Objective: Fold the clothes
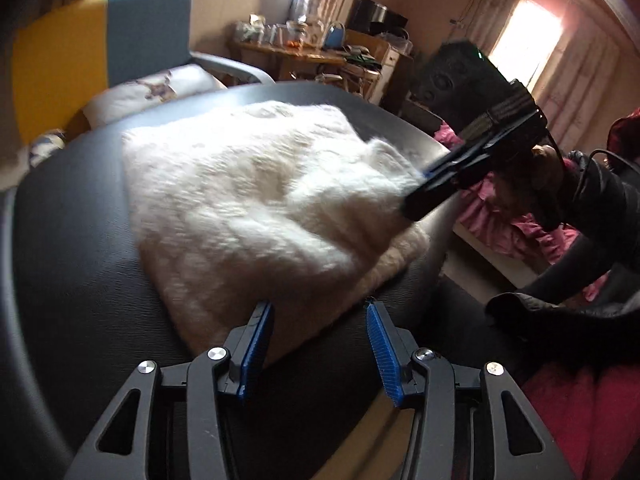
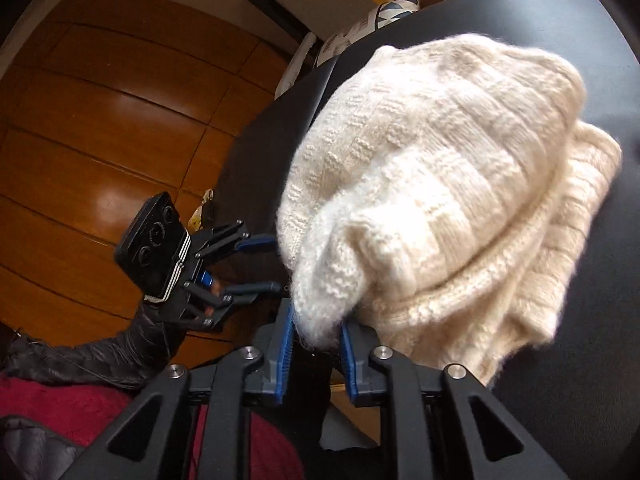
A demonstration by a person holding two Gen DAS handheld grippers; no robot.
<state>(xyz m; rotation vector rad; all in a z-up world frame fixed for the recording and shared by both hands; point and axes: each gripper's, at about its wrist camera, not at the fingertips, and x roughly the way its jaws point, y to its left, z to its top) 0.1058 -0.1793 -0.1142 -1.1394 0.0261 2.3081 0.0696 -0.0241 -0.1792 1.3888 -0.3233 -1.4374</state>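
On the black table [image 1: 72, 240], the cream knit sweater [image 1: 248, 196] lies folded over at centre, its 4 o'clock edge pinched by the right gripper [image 2: 318, 334] while the left gripper [image 1: 318, 320] stands wide and empty; a shallow pinch may slip, letting the fold collapse.

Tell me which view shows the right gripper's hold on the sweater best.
The right wrist view: the right gripper pinches a fold of the cream sweater up close. The left wrist view shows that grip from the side, distant and blurred.
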